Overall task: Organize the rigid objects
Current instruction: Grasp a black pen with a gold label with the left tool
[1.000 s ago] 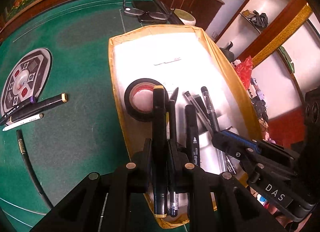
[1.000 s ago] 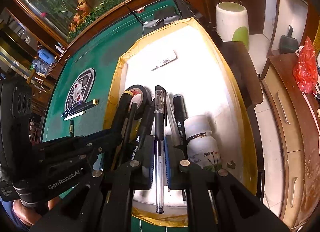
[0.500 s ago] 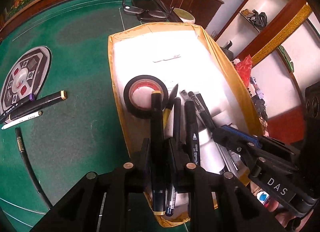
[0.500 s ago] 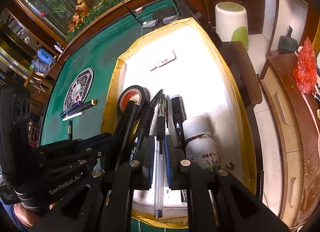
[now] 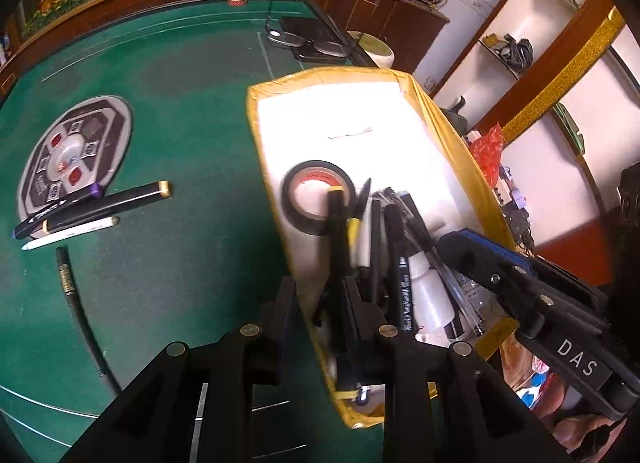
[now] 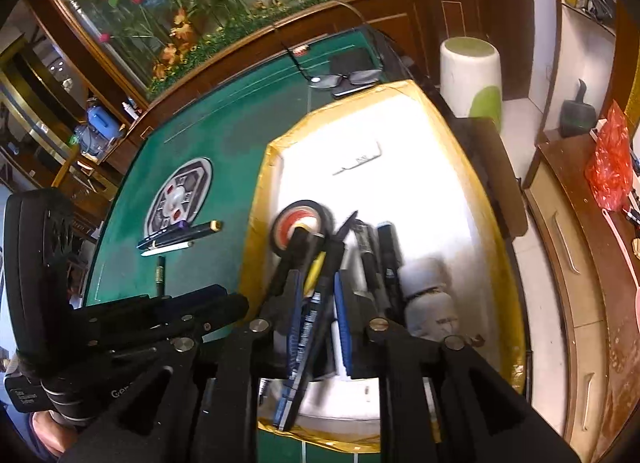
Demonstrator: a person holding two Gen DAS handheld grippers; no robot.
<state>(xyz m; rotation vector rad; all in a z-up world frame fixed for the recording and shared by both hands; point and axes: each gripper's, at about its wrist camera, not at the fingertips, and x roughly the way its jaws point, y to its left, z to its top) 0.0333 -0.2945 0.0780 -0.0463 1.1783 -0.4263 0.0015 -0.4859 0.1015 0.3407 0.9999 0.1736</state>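
A yellow-rimmed white box [image 5: 454,131] [image 6: 256,231] sits on the green table and holds a black tape roll [image 5: 316,199] [image 6: 300,223], a white bottle [image 5: 430,295] [image 6: 430,295] and several pens. My left gripper [image 5: 320,291] hangs over the box's near corner with its jaws apart. The black gold-tipped marker [image 5: 338,231] lies loose by its right finger. My right gripper [image 6: 319,283] is over the pen pile and its jaws are opening. A dark lettered pen [image 6: 312,319] lies slanted between the blue pads, unpressed.
On the felt left of the box lie three pens side by side [image 5: 108,203] [image 6: 176,239] and a thin black pen [image 5: 66,275]. Beside them is a round dice panel [image 5: 72,151]. Glasses [image 5: 304,41] rest beyond the box. A white stool [image 6: 470,79] stands off the table.
The left gripper has let go of the gold-tipped marker and the right gripper of the clear pen; both pens lie in the box. Both grippers have pulled back and up a little.
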